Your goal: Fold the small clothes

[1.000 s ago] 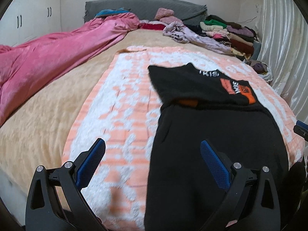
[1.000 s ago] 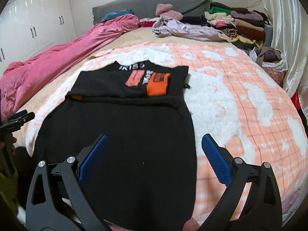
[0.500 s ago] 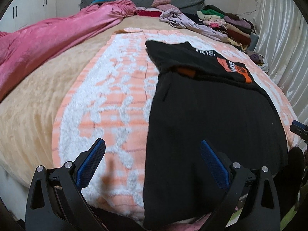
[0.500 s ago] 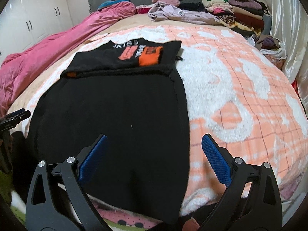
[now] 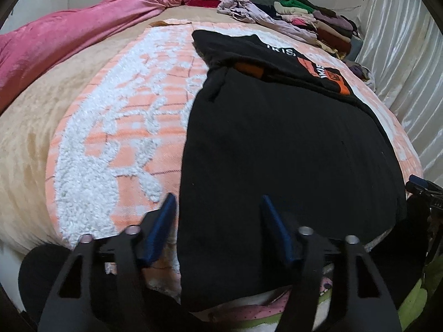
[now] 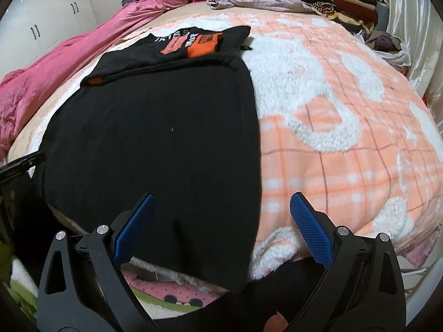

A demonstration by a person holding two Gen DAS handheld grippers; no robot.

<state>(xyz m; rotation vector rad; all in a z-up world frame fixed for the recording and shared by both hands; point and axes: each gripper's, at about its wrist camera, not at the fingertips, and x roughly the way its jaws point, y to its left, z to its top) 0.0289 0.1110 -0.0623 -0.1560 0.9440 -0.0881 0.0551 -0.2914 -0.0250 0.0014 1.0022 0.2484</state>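
Observation:
A black garment [image 5: 277, 149] with orange print lies flat on the orange-and-white blanket [image 5: 110, 127], its far end folded over, its near hem hanging over the bed edge. It also shows in the right wrist view [image 6: 155, 144]. My left gripper [image 5: 218, 215] is low at the hem's left corner, jaws partly closed with the cloth edge between them, not clamped. My right gripper [image 6: 221, 210] is open over the hem's right corner, its left finger over black cloth, its right finger [image 6: 310, 224] over the blanket [image 6: 346, 127].
A pink quilt [image 5: 69, 36] lies along the left of the bed. Folded clothes [image 5: 318, 19] and a lilac garment [image 6: 249, 0] are piled at the head. A white curtain [image 5: 409, 69] hangs on the right. White cupboards [image 6: 41, 22] stand at the left.
Both grippers have dropped and pulled back to the bed's near edge at the hem. The left jaws have narrowed around the hem's left corner. The right jaws stay wide.

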